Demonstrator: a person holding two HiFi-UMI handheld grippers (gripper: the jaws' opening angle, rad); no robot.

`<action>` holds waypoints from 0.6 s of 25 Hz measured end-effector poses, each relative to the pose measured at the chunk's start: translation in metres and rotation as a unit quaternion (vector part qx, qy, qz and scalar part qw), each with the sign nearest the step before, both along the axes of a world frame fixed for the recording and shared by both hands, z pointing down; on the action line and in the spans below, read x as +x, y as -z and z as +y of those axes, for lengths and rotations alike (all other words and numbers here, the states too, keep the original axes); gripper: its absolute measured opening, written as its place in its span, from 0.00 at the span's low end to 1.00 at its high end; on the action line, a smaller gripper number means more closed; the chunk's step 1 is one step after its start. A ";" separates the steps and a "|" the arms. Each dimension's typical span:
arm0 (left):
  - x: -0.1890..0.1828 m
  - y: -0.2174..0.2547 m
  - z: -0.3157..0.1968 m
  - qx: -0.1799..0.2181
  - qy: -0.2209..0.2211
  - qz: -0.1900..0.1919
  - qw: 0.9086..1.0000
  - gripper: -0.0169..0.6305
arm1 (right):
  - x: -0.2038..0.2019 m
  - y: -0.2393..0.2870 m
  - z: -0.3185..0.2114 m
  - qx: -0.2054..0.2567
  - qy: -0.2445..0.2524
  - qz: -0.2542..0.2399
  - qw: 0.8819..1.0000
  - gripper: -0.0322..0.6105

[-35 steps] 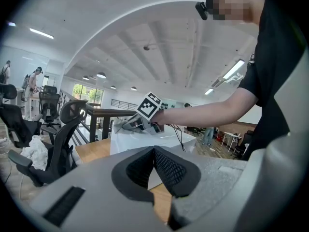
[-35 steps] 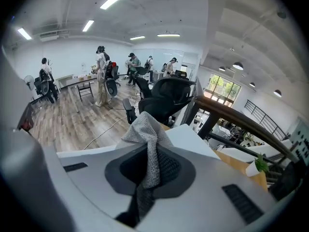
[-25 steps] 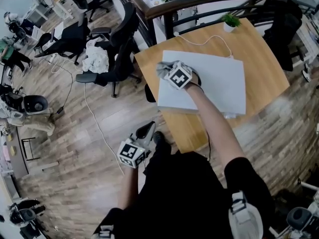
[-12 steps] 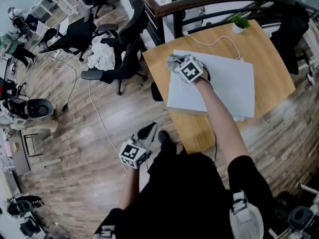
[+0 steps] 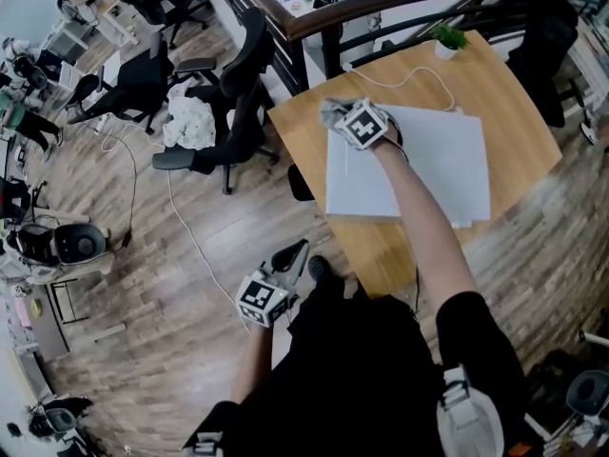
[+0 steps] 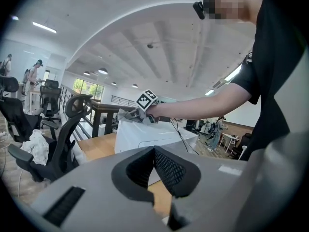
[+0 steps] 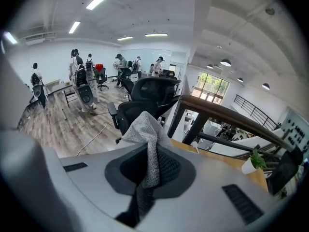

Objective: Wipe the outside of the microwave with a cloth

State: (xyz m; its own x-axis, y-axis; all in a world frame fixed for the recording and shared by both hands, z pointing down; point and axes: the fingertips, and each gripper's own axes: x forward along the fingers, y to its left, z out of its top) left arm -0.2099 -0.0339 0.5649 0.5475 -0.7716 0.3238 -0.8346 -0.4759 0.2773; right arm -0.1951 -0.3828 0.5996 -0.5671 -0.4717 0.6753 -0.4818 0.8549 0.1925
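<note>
The white microwave (image 5: 428, 169) stands on a wooden table (image 5: 295, 127); in the left gripper view the microwave (image 6: 149, 132) shows ahead. My right gripper (image 5: 343, 117) is at the microwave's top far-left corner, shut on a grey cloth (image 5: 333, 112). In the right gripper view the cloth (image 7: 147, 134) is pinched between the jaws and sticks up past them. My left gripper (image 5: 290, 255) hangs low by my side over the floor, away from the table; its jaws are closed together with nothing between them.
A black railing (image 5: 381, 8) runs behind the table, with a small potted plant (image 5: 449, 38) and a white cable (image 5: 400, 74) on the far side. Black office chairs (image 5: 238, 84) stand left of the table, one draped with white fabric (image 5: 186, 122). People stand at the far left.
The right gripper with the cloth has slid toward the microwave's far-left corner. The left gripper has stayed low by my side.
</note>
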 end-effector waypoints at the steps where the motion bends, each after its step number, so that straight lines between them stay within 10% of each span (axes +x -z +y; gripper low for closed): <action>1: -0.003 -0.002 -0.001 -0.001 -0.007 0.002 1.000 0.03 | -0.001 0.000 0.000 0.000 -0.001 0.001 1.000 0.08; 15: 0.008 0.019 -0.040 0.018 -0.107 -0.020 0.994 0.03 | 0.028 -0.003 -0.005 -0.011 -0.020 0.016 1.000 0.08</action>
